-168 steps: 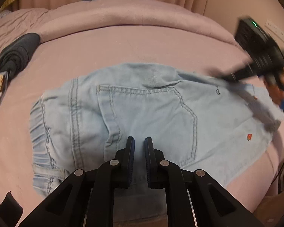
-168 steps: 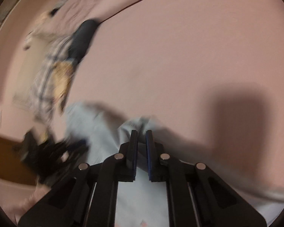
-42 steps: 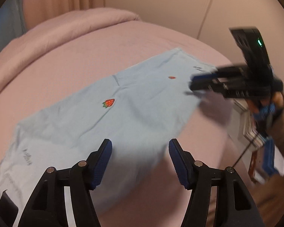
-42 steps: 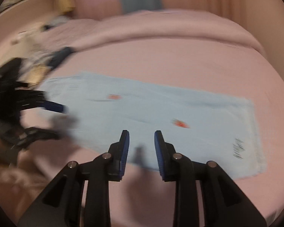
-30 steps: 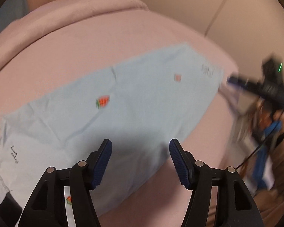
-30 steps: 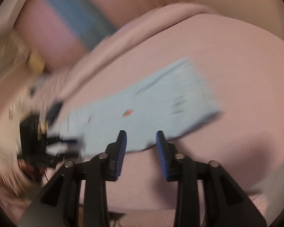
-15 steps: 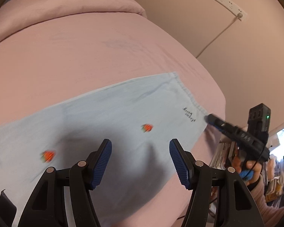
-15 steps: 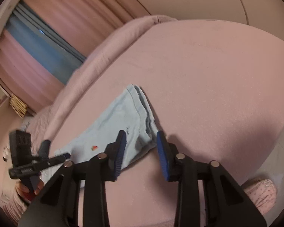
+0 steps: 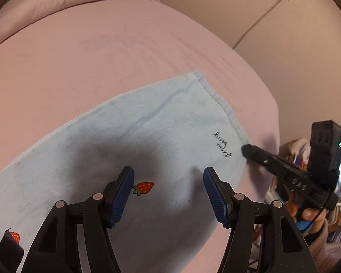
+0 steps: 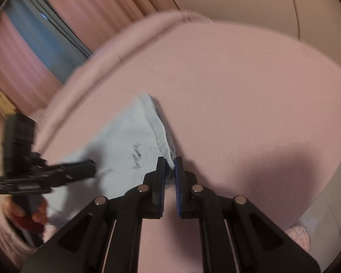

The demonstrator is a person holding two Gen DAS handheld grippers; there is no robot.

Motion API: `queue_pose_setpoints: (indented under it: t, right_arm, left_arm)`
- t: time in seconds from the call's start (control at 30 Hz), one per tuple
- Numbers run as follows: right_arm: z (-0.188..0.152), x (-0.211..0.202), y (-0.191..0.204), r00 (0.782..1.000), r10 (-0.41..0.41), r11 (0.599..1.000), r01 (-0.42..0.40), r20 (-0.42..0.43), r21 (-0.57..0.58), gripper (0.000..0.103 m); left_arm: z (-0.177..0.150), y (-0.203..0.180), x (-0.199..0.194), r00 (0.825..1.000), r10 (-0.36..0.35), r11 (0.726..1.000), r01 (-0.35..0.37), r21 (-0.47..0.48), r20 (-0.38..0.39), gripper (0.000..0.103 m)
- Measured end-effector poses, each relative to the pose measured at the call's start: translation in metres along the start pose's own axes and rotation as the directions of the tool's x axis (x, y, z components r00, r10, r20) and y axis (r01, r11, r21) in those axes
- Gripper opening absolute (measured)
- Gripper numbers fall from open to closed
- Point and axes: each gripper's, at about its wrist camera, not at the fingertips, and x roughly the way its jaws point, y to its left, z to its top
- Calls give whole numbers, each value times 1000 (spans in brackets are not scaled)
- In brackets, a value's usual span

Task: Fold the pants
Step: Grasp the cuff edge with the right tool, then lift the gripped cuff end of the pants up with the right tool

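Observation:
The light blue pants point(image 9: 134, 136) lie flat on the pink bed, printed with small strawberries and black script near the leg hem point(image 9: 222, 104). My left gripper point(image 9: 168, 182) is open and hovers just above the leg, its jaws wide apart, holding nothing. My right gripper point(image 10: 169, 166) is shut on the near corner of the leg hem point(image 10: 169, 153). From the left wrist view the right gripper point(image 9: 247, 149) shows at that hem corner. From the right wrist view the left gripper point(image 10: 88, 167) shows over the pants point(image 10: 125, 141).
The pink bed point(image 9: 102, 45) fills both views, with a rolled duvet point(image 10: 116, 50) along the far side. A wall with a white cable point(image 9: 261, 18) is beyond the bed. Curtains point(image 10: 56, 22) hang at the back. Cluttered items point(image 9: 334, 193) lie past the bed edge.
My right gripper moved in to the hem corner and closed on it. My left gripper stayed open and shifted along the leg toward the hem end.

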Motion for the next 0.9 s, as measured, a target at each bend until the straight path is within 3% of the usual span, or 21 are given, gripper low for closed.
queue_pose_setpoints:
  t: [0.07,0.13,0.2,0.3,0.33,0.37,0.47,0.5,0.53,0.6,0.67,0.7,0.8,0.9]
  right_arm:
    - [1,-3,-5,1000,10,1000,-10,-8,22,8]
    - [8,-15,0,999,-37,999,36,11,14,30]
    - [18,-29,16,993,-66,996,72,98,-59,31]
    - [44,-11,46,993,86,986,-74,78,-147,31]
    - [54,8,58,990,133,976,-123,42,-180,27]
    - [62,27,67,992,130,971,-125,8,-202,25]
    - [84,84,73,995,21,979,-41,-101,-198,22]
    - [90,100,66,990,20,985,-43,-137,-167,5]
    - [95,108,54,987,44,993,-60,-156,-101,0]
    - [99,98,44,984,106,994,-108,-141,-12,0]
    - [94,72,42,993,83,996,-85,-84,-19,13]
    - [88,54,40,997,63,998,-64,-51,-29,28]
    - [61,6,25,993,119,993,-119,11,20,33]
    - [29,-24,3,989,149,983,-150,19,103,40]
  left_arm:
    - [-2,-1,-5,1000,-7,1000,7,10,4,64]
    - [-6,-1,-10,999,-32,1000,32,-1,10,64]
    - [-9,-1,-14,999,-50,999,50,-9,21,64]
    - [-12,1,-11,999,-41,999,41,-14,9,64]
    - [-12,1,-8,999,-35,999,35,-12,8,64]
    - [-12,0,-7,999,-31,999,31,-10,10,64]
    - [-9,-5,-1,1000,-20,1000,20,-7,8,64]
    - [-9,-6,2,1000,-20,1000,20,-8,6,64]
    - [-9,-8,6,1000,-21,1000,21,-8,5,64]
    - [-8,-12,10,1000,-26,1000,26,-5,9,64]
    - [-10,-10,8,999,-32,999,32,-9,13,64]
    - [-11,-9,6,999,-35,999,35,-22,21,64]
    - [-9,-3,-1,999,-22,999,23,-40,42,64]
    - [-14,-2,-9,997,-2,999,6,-50,76,64]
